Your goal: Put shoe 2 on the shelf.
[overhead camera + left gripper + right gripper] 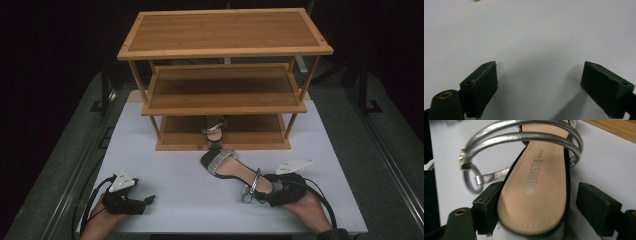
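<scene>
A silver-strapped heeled sandal (pixel 235 172) with a tan insole lies on the white table (pixel 145 145) in front of a wooden rack (pixel 225 87). My right gripper (pixel 267 192) is at its heel end. In the right gripper view the sandal's heel (pixel 536 175) sits between the jaws of my right gripper (pixel 539 195). The left pad is against the heel's edge and the right pad stands clear of it, so the gripper is open. A second, matching sandal (pixel 215 131) stands on the rack's bottom shelf. My left gripper (pixel 149 200) rests at the table's near left, open (pixel 539 82) over bare table.
The rack has three shelves; its top shelf (pixel 225 32) and middle shelf (pixel 225 87) are bare. The table's front edge (pixel 220 232) runs just below both hands. Dark floor and metal rails (pixel 75 165) flank the table.
</scene>
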